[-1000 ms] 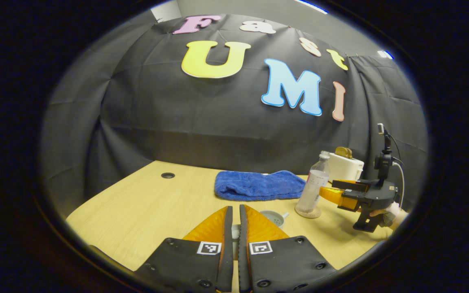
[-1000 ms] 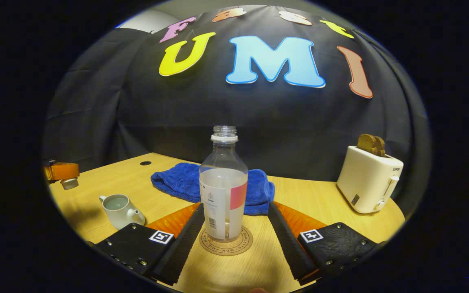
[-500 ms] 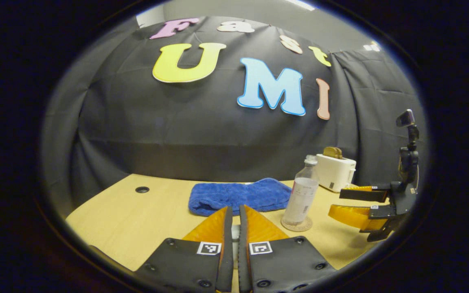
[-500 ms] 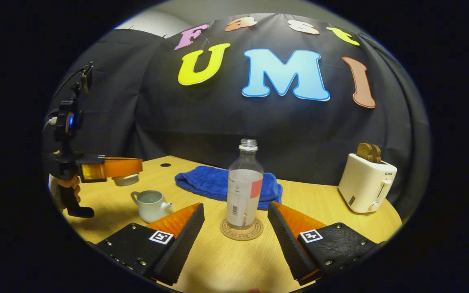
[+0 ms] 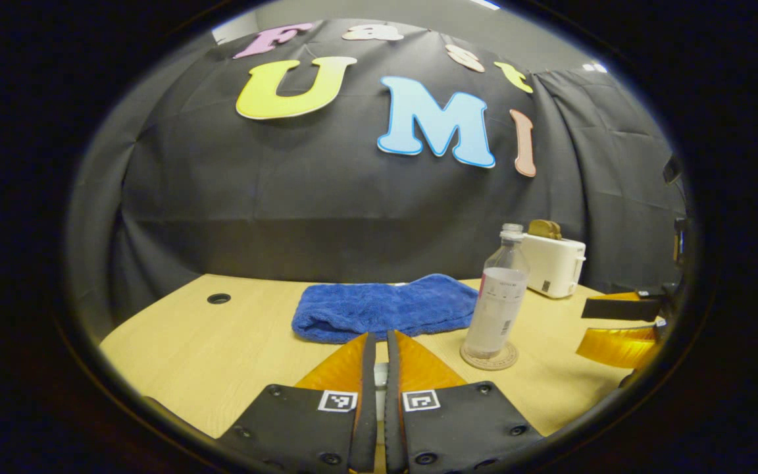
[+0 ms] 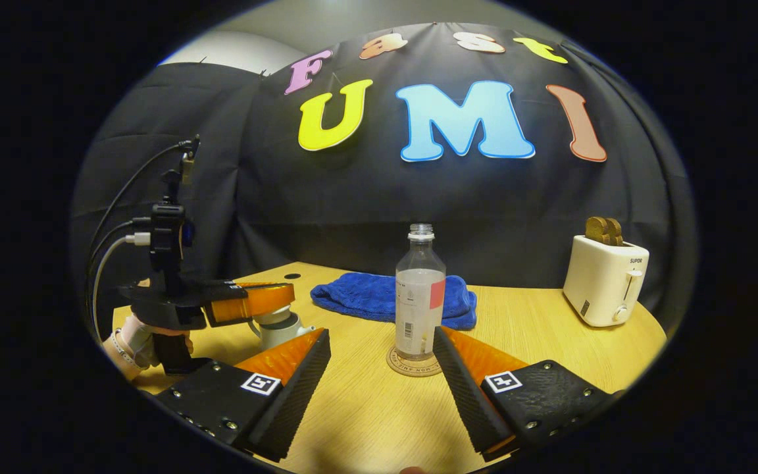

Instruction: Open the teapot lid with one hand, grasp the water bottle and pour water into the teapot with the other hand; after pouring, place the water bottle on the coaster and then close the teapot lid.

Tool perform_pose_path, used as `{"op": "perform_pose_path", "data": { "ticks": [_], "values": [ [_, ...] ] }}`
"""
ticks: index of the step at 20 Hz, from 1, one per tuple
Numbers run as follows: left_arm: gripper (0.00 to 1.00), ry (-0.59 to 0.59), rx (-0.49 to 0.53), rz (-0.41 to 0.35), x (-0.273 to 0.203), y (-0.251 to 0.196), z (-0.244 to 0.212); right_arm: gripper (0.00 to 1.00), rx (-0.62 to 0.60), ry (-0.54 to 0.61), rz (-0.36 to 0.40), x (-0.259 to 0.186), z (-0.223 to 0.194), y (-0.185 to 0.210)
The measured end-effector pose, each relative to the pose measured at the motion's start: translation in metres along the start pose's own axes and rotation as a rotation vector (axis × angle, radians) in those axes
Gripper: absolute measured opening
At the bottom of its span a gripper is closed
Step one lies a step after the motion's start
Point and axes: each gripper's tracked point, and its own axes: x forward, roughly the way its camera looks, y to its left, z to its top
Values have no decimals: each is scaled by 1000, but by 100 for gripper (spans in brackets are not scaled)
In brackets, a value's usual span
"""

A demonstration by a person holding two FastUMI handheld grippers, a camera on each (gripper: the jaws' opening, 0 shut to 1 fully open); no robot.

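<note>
The clear water bottle (image 6: 420,296), partly full and uncapped, stands upright on a round cork coaster (image 6: 412,364). My right gripper (image 6: 381,336) is open, its fingers a little short of the bottle on either side and not touching it. To the left, a hand (image 6: 130,339) holds my left gripper (image 6: 287,296), shut on the white teapot lid (image 6: 272,317) directly over the white teapot (image 6: 285,331); I cannot tell whether the lid touches it. In the left gripper view, my left gripper (image 5: 377,339) is shut, with a pale sliver between the fingers. The bottle (image 5: 501,299), coaster (image 5: 489,356) and right gripper (image 5: 586,327) are to the right.
A blue towel (image 6: 392,299) lies behind the bottle, near the wall. A white toaster (image 6: 606,282) with toast in it stands at the back right. The wooden table (image 6: 530,329) has a cable hole (image 6: 292,276) at the back left.
My right gripper has drawn back from the bottle, still open. My left gripper has carried the lid across and down over the teapot.
</note>
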Motion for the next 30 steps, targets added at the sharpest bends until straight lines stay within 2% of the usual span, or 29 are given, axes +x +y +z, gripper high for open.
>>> {"op": "perform_pose_path", "data": {
  "ticks": [9,14,15,16,22,30],
  "values": [
    [10,5,46,42,6,-1,-11,97,40,-2,-29,-7,-6,-17],
    [18,2,39,37,3,-4,-9,97,39,-13,-43,-10,-2,-17],
    [28,-10,35,37,0,-4,-4,97,35,-16,-49,-11,0,-17],
    [28,-21,35,37,-3,-4,0,97,30,-19,-55,-12,1,-16],
    [28,-67,38,24,-38,-13,28,97,-9,-43,-96,-21,14,-7],
    [27,-75,17,40,-105,-19,46,97,27,-34,-194,-51,24,-6]
  ]
}}
